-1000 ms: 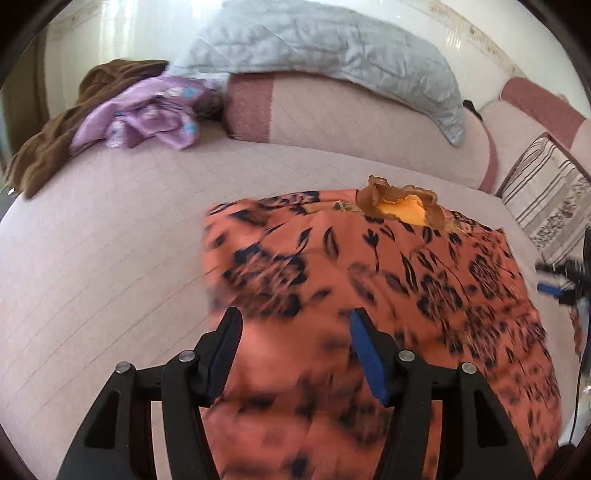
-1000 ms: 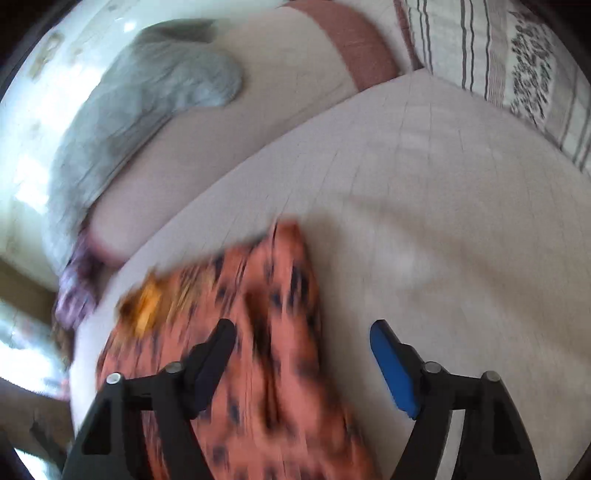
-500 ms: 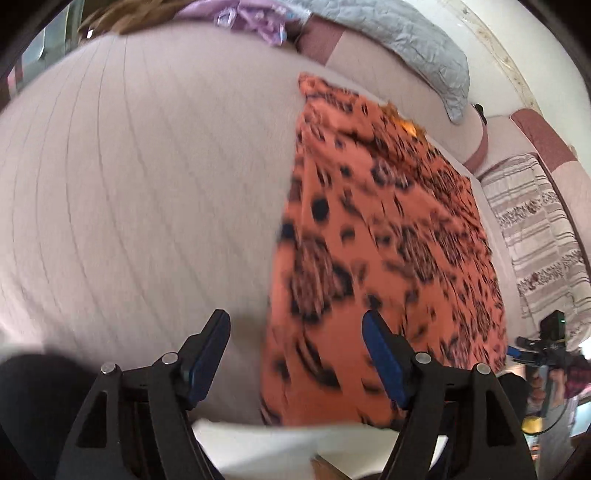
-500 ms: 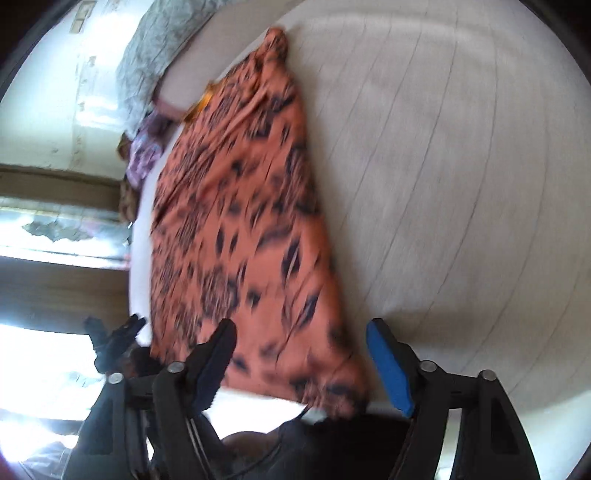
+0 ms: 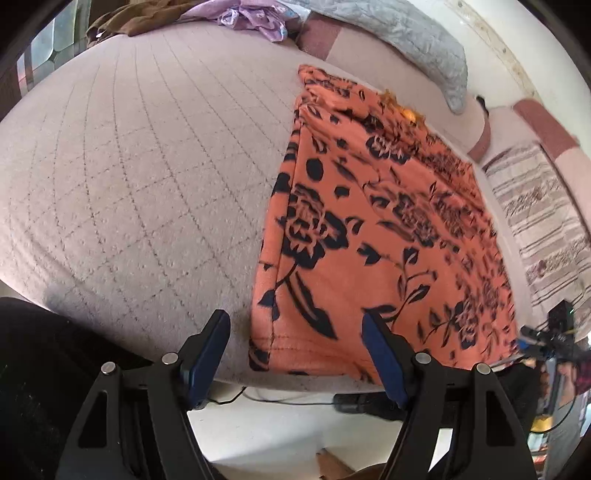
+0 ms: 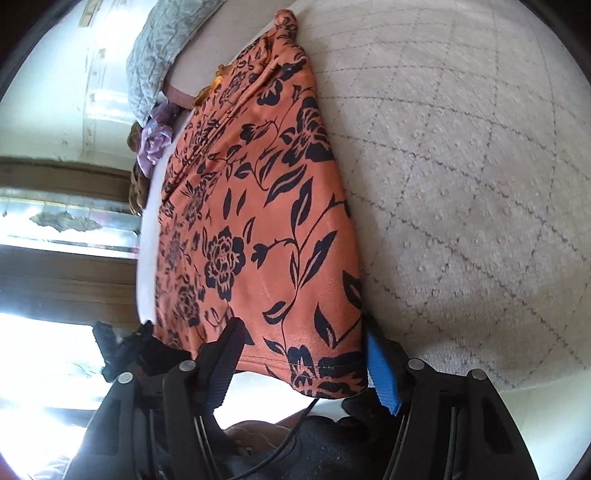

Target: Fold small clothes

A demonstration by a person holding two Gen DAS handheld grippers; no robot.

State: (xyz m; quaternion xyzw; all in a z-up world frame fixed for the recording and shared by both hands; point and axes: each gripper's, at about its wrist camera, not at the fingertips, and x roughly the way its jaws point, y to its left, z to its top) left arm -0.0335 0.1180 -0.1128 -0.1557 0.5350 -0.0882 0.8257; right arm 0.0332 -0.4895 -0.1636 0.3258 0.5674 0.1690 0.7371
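An orange garment with black flowers lies flat on the quilted bed, its hem hanging a little over the near edge. It also shows in the right wrist view. My left gripper is open at the garment's near left hem corner, jaws either side of it. My right gripper is open at the near right hem corner, its blue pad beside the cloth edge. The right gripper shows at the far right of the left wrist view.
The beige quilted bed spreads to the left. A grey pillow, a purple garment and a brown cloth lie at the head. A striped cushion is on the right. A cable lies on the floor below.
Both grippers have pulled back from over the garment to the bed's near edge and lowered to the hem corners. The garment lies spread flat.
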